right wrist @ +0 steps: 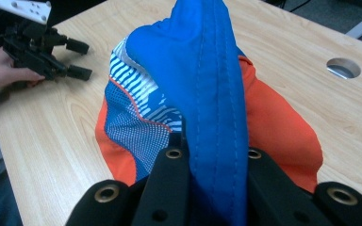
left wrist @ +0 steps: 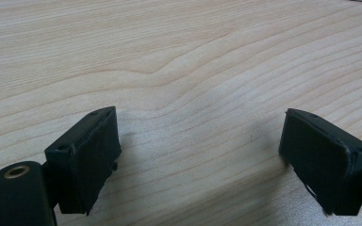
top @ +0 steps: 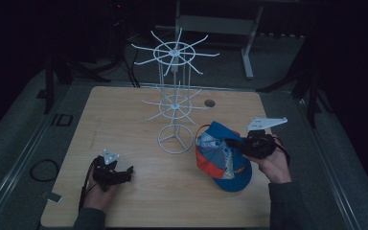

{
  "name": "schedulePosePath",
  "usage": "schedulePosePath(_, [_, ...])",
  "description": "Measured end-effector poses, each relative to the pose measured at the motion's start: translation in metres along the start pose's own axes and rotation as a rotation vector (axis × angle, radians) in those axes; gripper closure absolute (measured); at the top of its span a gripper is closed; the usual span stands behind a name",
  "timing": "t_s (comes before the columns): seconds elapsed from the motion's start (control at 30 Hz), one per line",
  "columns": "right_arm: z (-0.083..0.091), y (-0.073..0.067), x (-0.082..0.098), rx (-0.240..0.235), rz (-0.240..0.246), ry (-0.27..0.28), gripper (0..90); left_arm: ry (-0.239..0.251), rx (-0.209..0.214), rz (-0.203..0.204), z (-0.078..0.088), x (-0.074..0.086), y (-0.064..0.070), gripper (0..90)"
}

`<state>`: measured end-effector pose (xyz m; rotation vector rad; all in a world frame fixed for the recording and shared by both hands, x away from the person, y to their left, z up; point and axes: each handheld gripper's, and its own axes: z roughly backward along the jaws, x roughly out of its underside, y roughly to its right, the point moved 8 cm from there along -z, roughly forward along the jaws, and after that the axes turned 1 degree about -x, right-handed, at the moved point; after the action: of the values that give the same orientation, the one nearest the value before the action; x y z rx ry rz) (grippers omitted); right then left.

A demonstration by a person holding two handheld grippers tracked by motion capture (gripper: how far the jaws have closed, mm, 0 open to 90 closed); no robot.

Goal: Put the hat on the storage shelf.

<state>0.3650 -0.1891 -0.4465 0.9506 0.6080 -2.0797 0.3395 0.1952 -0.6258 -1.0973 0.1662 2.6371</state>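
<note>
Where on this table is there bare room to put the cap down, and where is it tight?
The table is bare at its far left, left of the white wire rack, and between the left gripper and the cap. It is crowded where the right gripper, shut on the cap, sits beside the rack's base.

Wooden table (top: 139, 187), white wire display stand (top: 175, 103) at its centre, round cable hole (top: 209, 103) behind.

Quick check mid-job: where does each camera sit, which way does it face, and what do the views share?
High view: above the near edge, facing forward and down on the light wooden table; both forearms enter below.
Left gripper view: rides the left tongs, facing down at bare tabletop, jaws apart.
Right gripper view: rides the right tongs, clamped on the blue-and-orange fabric cap.
Shared: cap and left tongs in high and right gripper views.
</note>
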Motion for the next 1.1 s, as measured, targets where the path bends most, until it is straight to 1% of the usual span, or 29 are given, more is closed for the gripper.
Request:
schedulePosePath(0.27, [0.014,0.000,-0.008,-0.012,-0.019,0.051,87.8,0.001,-0.001,-0.001,0.000,0.000,0.000,13.3])
schedulePosePath(0.5, [0.023,0.001,-0.015,0.001,-0.024,0.077,87.8,0.000,-0.001,-0.002,0.000,0.000,0.000,13.4])
schedulePosePath(0.83, [0.035,0.004,-0.020,0.025,-0.045,0.107,87.8,0.001,-0.001,-0.002,0.000,0.000,0.000,13.3])
schedulePosePath(1.1, [0.046,0.006,-0.026,0.048,-0.039,0.123,87.9,0.001,-0.001,-0.001,0.000,0.000,0.000,13.4])
